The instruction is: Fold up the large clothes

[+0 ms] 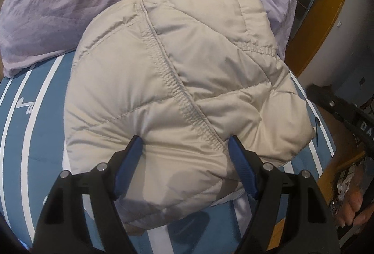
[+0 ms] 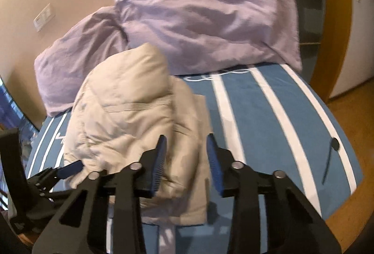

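Lying folded on the bed [image 1: 28, 128], the puffy jacket [image 1: 177, 81] looks soft and light; left gripper [image 1: 185, 156] spread wide at its six o'clock edge, right gripper [image 2: 187, 160] narrowed, empty.

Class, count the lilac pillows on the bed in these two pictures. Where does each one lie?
2. One pillow lies at the head of the bed; the other pillow lies left of it, beside the wall, behind the jacket.

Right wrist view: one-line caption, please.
Right gripper hangs open above folded beige puffer jacket on striped bed.
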Demonstrator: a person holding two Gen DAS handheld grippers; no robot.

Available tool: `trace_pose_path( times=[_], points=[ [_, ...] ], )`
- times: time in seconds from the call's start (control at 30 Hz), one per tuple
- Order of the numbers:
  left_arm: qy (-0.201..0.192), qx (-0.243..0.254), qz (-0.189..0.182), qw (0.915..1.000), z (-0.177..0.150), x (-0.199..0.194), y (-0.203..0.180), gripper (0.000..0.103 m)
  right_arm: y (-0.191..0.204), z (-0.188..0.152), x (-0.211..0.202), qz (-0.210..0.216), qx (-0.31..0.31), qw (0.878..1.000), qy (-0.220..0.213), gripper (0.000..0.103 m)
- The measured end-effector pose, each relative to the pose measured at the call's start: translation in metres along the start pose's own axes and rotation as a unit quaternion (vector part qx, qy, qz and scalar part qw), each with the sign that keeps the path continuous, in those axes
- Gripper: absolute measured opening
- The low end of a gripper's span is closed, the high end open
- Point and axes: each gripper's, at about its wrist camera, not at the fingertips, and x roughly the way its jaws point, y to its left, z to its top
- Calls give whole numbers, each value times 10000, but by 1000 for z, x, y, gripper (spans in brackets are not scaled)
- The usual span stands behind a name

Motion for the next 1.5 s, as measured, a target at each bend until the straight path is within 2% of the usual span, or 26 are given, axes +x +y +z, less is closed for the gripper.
trace_pose_path(
  times=[0.1,0.27,0.53,0.63,0.8,1.1,1.33,1.43,1.5],
  points=[
    [21,74,-46,10000,-1,2,0,75,12,0,9,15,-119,9999,38,27],
    [19,153,-110,9998,-2,3,0,75,19,-4,23,-4,-211,9997,138,26],
    [-12,82,-388,9992,3,-7,4,75,10,-22,58,-201,-211,9978,589,25],
    [-36,-24,-551,9985,10,-14,7,75,7,-30,65,-238,-180,9973,675,25],
    [-220,-70,-583,9980,24,-25,8,75,-1,-39,72,-221,-36,9969,752,25],
    [-468,-207,-6,9987,55,-25,24,75,0,-43,76,-304,47,9964,795,26],
    [-394,-439,636,9962,69,-9,46,77,0,-43,77,-309,115,9964,785,26],
    [-384,-494,720,9954,68,-3,52,85,0,-43,78,-320,125,9964,780,26],
    [-361,-453,759,9954,67,3,54,86,-1,-43,78,-326,142,9963,785,26]
  ],
)
